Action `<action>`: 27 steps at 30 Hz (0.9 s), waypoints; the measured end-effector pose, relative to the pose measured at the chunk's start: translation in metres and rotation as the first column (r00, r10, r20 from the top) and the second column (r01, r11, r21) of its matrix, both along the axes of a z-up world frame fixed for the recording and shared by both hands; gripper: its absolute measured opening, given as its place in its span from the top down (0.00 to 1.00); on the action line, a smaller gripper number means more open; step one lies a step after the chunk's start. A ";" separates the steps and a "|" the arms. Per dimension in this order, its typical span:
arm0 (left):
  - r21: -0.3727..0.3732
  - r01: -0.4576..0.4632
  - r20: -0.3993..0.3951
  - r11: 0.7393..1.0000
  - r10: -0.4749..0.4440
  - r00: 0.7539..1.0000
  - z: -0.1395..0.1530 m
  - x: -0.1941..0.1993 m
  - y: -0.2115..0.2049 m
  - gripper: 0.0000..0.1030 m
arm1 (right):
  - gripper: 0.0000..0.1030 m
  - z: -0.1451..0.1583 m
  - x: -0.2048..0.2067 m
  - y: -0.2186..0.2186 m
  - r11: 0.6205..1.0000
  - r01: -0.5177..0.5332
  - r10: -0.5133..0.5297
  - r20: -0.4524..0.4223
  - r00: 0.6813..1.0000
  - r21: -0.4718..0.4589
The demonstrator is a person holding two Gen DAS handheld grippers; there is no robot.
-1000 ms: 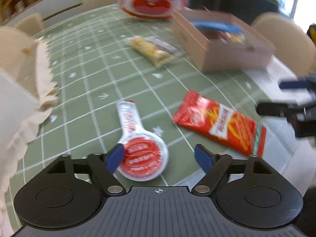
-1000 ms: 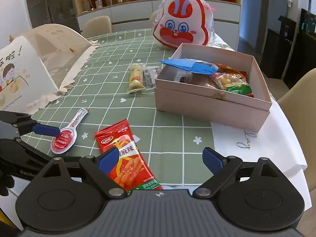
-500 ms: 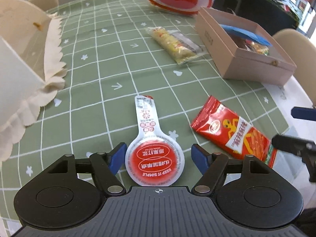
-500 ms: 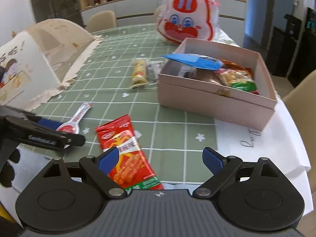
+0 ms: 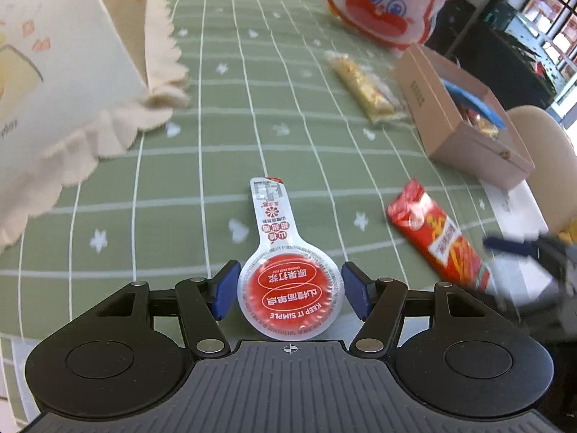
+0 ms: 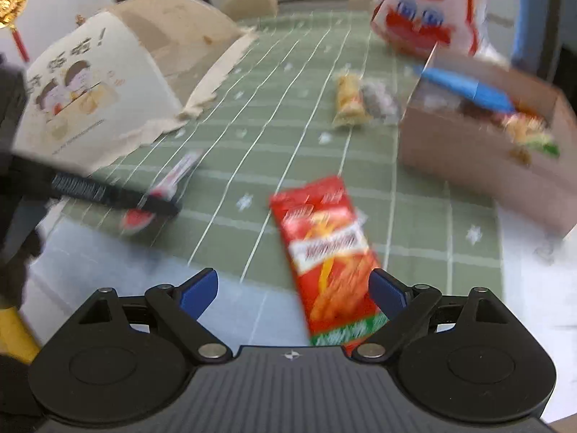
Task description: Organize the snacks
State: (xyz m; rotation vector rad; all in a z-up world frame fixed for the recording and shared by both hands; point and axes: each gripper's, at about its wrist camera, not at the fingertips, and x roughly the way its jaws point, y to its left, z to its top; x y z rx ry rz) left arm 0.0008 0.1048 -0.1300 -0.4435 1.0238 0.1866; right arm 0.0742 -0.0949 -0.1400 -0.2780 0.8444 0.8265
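table (image 5: 223, 115): green grid cloth | on it: spoon-shaped pack (image 5: 288, 274), red packet (image 6: 328, 249), pink box (image 6: 479, 144), yellow bar (image 5: 364, 88)

The left gripper (image 5: 288, 288) is held low over the worktop (image 5: 173, 216), pointing forward, its two blue-tipped fingers (image 5: 225, 288) spread apart on either side of the round end of a spoon-shaped snack pouch (image 5: 288, 296), with a thin gap showing on each side. The right gripper (image 6: 294, 290) is also held low, fingers (image 6: 198, 292) spread wide; its right finger sits just beside the near end of a red snack packet (image 6: 328, 252). The right view is motion-blurred.
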 end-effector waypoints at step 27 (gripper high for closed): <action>-0.084 0.472 0.137 0.878 -0.459 0.878 0.066 0.048 -0.068 0.35 | 0.53 0.068 -0.006 -0.048 0.977 0.195 -0.199 0.045 0.979 0.080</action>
